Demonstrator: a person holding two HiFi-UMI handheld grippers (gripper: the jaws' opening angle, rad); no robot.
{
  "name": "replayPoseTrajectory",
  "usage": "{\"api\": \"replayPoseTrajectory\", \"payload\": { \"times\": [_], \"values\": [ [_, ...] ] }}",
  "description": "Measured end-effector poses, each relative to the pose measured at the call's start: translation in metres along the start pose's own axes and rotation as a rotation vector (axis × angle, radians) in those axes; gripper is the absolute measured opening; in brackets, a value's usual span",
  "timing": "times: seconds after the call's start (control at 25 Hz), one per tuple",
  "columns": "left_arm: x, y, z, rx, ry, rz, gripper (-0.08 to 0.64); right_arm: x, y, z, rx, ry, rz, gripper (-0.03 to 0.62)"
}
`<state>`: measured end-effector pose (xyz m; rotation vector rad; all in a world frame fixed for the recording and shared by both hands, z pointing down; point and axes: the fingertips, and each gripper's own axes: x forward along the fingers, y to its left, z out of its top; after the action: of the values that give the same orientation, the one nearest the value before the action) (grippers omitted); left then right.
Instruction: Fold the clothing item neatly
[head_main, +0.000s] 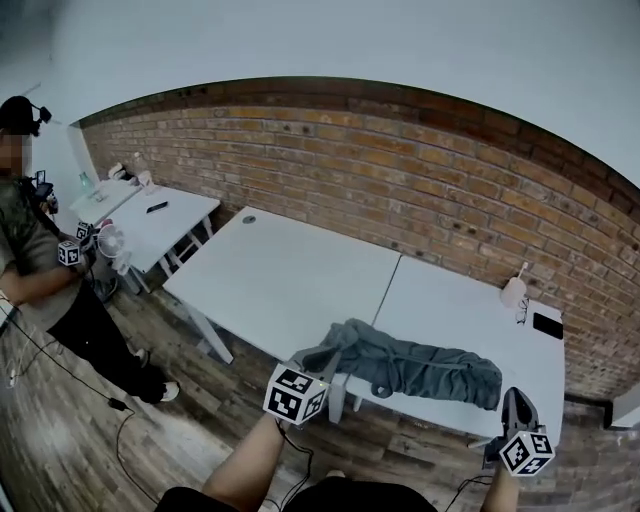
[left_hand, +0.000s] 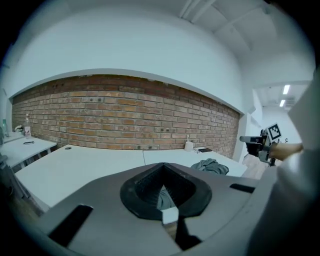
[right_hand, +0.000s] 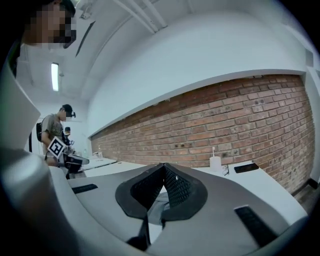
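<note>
At the white table's (head_main: 290, 280) near edge, gray garment (head_main: 420, 365) lying bunched, left gripper (left_hand: 165, 200) pinching one end, right gripper (right_hand: 157, 195) pinching the other end.

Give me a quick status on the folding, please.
Left gripper shut on garment, left end; right gripper shut on its right end. Garment bunched along near edge of table, unfolded. Bottle and phone at far corner, clear of it.

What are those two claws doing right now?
Left gripper: closed on the grey garment.
Right gripper: closed, apparently on the grey garment's other end.
</note>
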<state>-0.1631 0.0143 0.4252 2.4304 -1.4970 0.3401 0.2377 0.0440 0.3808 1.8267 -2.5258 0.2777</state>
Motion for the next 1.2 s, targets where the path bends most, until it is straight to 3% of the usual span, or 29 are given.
{"api": "replayPoseTrajectory", "payload": {
  "times": [0.16, 0.4, 0.76, 0.96, 1.2],
  "values": [
    [-0.028, -0.059, -0.018, -0.023, 0.006, -0.010, -0.002, -0.056, 0.010, -0.003, -0.003, 0.015, 0.060, 0.002],
    [-0.085, -0.126, -0.056, 0.020, 0.040, 0.033, -0.002, -0.119, 0.028, -0.037, -0.053, 0.045, 0.148, 0.002],
    [-0.139, -0.226, -0.097, 0.055, 0.087, 0.024, -0.002, -0.211, 0.030, -0.050, -0.042, 0.055, 0.170, 0.002],
    [-0.162, -0.242, -0.092, 0.084, 0.068, 0.013, -0.002, -0.239, 0.044, -0.058, -0.032, 0.061, 0.160, 0.002],
    [-0.211, -0.221, -0.100, 0.082, 0.057, 0.013, -0.002, -0.265, 0.098, -0.065, -0.048, 0.068, 0.172, 0.002]
  ]
}}
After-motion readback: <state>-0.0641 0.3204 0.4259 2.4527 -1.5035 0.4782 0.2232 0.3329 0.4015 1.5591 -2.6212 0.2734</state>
